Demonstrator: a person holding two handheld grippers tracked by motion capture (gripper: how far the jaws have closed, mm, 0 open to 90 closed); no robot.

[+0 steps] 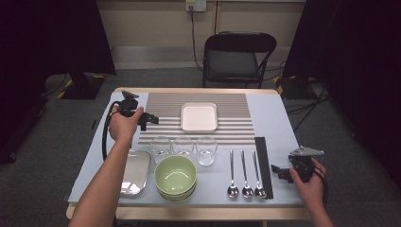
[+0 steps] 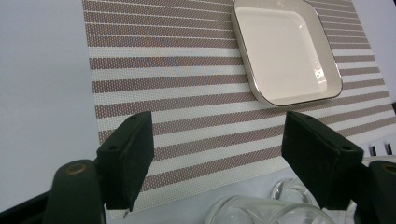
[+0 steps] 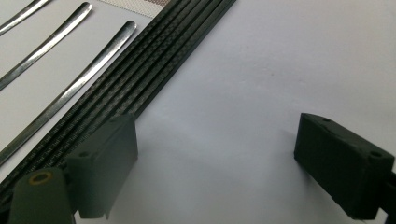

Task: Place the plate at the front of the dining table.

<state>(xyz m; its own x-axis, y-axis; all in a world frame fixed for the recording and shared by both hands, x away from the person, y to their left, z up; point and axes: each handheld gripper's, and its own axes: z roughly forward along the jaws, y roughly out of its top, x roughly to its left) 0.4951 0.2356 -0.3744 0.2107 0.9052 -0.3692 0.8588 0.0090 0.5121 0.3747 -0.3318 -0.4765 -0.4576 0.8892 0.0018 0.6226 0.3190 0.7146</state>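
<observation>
Left gripper (image 1: 150, 119) held above the far left part of the table (image 1: 274, 118), jaws spread wide with nothing between them, over the left edge of the striped mat (image 1: 165, 106). In the left gripper view (image 2: 217, 156), jaws apart over the mat's (image 2: 177, 93) near left corner, with the square white dish (image 2: 287, 51) lying farther on upon the stripes, and the rims of the clear glasses (image 2: 261, 210) just below the jaws. Three glasses (image 1: 183, 147) standing in a row along the mat's near edge, a stack of green bowls (image 1: 175, 177) nearer still, and a metal tray (image 1: 135, 172) to the left of the bowls. Right gripper (image 1: 279, 171) held low at the near right of the table, jaws also wide apart and empty, just right of the black chopsticks (image 1: 265, 165). In the right gripper view (image 3: 215, 163), one jaw next to the chopsticks (image 3: 140, 88), the other over bare tabletop; touching or not, impossible to tell. Three spoons (image 1: 245, 177) lying side by side to the left of the chopsticks, bowls toward the near edge. A black folding chair (image 1: 236, 56) beyond the far edge of the table.
</observation>
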